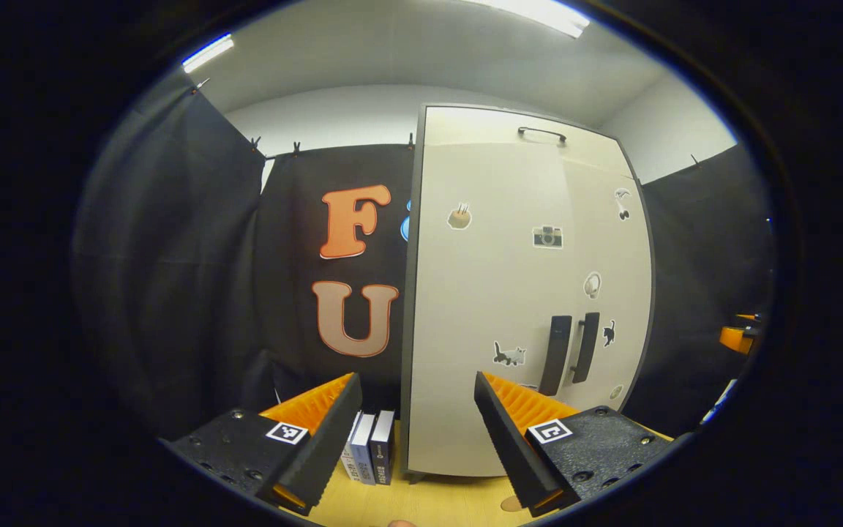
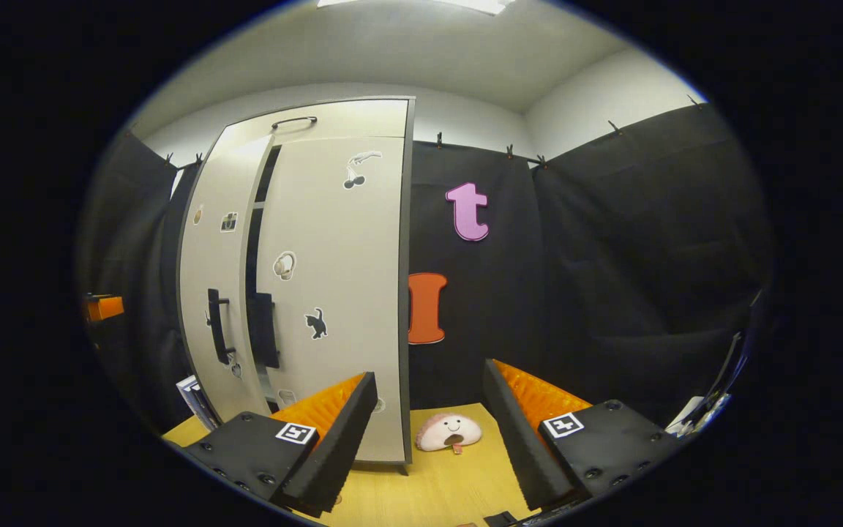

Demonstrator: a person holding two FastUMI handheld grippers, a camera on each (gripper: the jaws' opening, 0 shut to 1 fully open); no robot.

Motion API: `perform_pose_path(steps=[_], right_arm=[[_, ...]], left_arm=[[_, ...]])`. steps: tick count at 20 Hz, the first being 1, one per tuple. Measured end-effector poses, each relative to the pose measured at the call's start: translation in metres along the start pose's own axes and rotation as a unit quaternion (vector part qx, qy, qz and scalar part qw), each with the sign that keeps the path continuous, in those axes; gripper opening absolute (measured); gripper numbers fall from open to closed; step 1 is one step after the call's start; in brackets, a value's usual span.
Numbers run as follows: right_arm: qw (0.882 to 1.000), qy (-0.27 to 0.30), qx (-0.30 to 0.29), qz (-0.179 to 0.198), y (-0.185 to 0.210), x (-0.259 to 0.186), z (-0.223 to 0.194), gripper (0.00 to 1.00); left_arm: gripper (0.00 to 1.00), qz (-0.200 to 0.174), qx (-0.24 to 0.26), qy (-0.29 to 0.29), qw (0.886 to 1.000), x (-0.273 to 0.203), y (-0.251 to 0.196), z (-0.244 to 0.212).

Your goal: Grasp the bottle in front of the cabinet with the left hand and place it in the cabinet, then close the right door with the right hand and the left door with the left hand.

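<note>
The tall white cabinet (image 1: pixel 509 293) stands on the table just beyond my left gripper (image 1: pixel 417 380), which is open with nothing between its fingers. In the left gripper view its two doors sit together, their dark handles (image 1: pixel 569 351) side by side. In the right gripper view the cabinet (image 2: pixel 334 293) is at the left, and a narrow dark gap (image 2: pixel 257 219) runs between the two doors. My right gripper (image 2: pixel 429 373) is open and holds nothing, a little in front of the cabinet's right corner. An orange part of the right gripper (image 1: pixel 740 338) shows far right in the left gripper view.
Several upright books (image 1: pixel 370 454) stand against the cabinet's left side. A pink and white plush toy (image 2: pixel 449 432) lies on the wooden table (image 2: pixel 451 490) to the right of the cabinet. Black cloth walls close in the booth.
</note>
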State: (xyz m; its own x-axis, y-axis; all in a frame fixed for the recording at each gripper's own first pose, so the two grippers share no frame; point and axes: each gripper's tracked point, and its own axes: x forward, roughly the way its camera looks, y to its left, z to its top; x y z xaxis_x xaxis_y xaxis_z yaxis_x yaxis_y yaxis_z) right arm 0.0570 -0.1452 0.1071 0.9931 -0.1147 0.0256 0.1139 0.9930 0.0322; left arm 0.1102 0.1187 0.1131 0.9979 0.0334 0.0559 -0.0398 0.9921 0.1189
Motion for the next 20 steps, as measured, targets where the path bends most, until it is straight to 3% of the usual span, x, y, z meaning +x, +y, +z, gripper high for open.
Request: perform_pose_path(steps=[11, 15, 20], right_arm=[[1.0, -0.006, -0.011, -0.012, -0.016, -0.016, 0.011, 0.96], [1.0, -0.005, -0.01, -0.01, -0.017, -0.018, 0.01, 0.96], [1.0, 0.001, -0.016, -0.005, -0.015, -0.018, 0.004, 0.97]], left_arm=[[0.94, -0.004, -0.042, 0.013, 0.999, -0.001, 0.008, -0.003], [0.91, 0.0, -0.036, 0.01, 0.999, 0.001, 0.014, 0.002], [0.94, 0.006, -0.037, 0.014, 0.999, -0.004, 0.016, -0.003]])
